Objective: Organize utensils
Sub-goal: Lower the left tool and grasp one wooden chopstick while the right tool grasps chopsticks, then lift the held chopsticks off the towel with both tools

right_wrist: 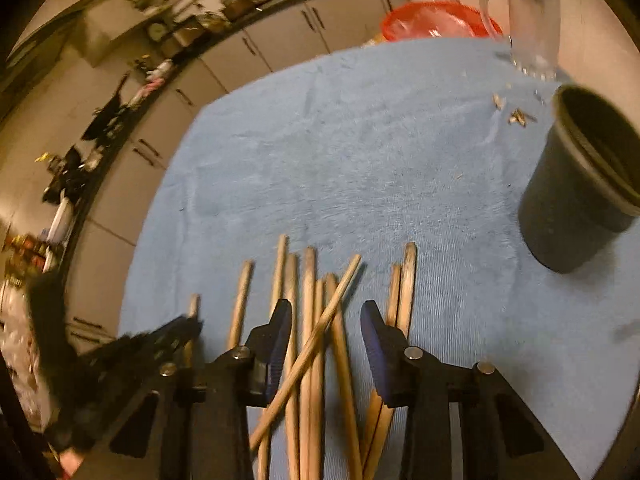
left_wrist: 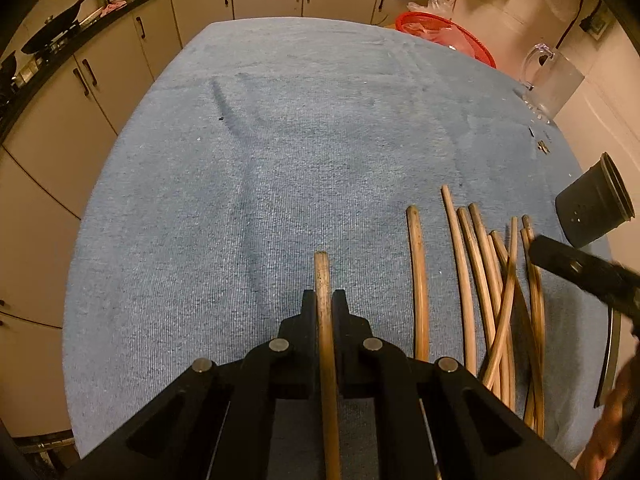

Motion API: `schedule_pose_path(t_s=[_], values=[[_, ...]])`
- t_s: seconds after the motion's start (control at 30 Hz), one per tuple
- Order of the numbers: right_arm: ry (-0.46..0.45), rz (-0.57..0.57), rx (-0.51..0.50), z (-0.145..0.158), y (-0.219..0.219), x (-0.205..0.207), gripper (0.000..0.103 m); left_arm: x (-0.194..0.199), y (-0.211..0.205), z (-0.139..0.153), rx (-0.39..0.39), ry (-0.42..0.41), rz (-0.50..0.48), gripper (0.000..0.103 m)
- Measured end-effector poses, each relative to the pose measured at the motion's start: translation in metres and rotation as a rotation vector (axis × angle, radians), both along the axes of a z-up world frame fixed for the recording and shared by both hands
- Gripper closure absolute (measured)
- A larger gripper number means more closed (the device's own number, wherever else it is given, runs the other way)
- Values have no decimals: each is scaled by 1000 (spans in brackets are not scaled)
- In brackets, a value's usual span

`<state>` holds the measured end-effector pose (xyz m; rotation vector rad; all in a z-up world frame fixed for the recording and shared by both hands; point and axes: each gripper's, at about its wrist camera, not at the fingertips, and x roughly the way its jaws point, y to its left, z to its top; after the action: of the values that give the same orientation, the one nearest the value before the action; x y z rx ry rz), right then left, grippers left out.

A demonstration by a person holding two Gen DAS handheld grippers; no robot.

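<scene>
Left wrist view: the left tongs (left_wrist: 323,304) point steeply down over the blue towel-covered counter (left_wrist: 280,152), clamped on one long brown wooden chopstick (left_wrist: 322,276) that runs up between the pads. The loose pile of brown wooden chopsticks (left_wrist: 480,280) lies just right of it on the towel. Right wrist view: the right tongs (right_wrist: 326,314) tilt down over that pile, jaws part-open and straddling several sticks, pads not pressing any. The dark round plastic cup (right_wrist: 576,200) stands upright to the right, apart from the pile.
</scene>
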<state>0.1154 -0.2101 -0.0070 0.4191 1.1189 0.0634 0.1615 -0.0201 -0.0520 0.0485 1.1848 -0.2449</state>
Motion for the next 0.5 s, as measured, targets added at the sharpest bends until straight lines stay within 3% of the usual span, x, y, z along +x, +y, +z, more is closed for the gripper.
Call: schedule_pose_path(t_s=[0.27,0.37,0.4,0.5], values=[[63,-28,22,-22,-4,30,68,12,-2,0,-2,-2,-8,95],[48,-31,38,-25,-6,36,80,16,-8,0,5,-10,-11,96],[51,-19,49,-27,-6,38,90,17,-11,-1,6,-13,-10,96],[36,2,61,-27,-5,41,93,17,-13,-1,8,-25,-13,96]])
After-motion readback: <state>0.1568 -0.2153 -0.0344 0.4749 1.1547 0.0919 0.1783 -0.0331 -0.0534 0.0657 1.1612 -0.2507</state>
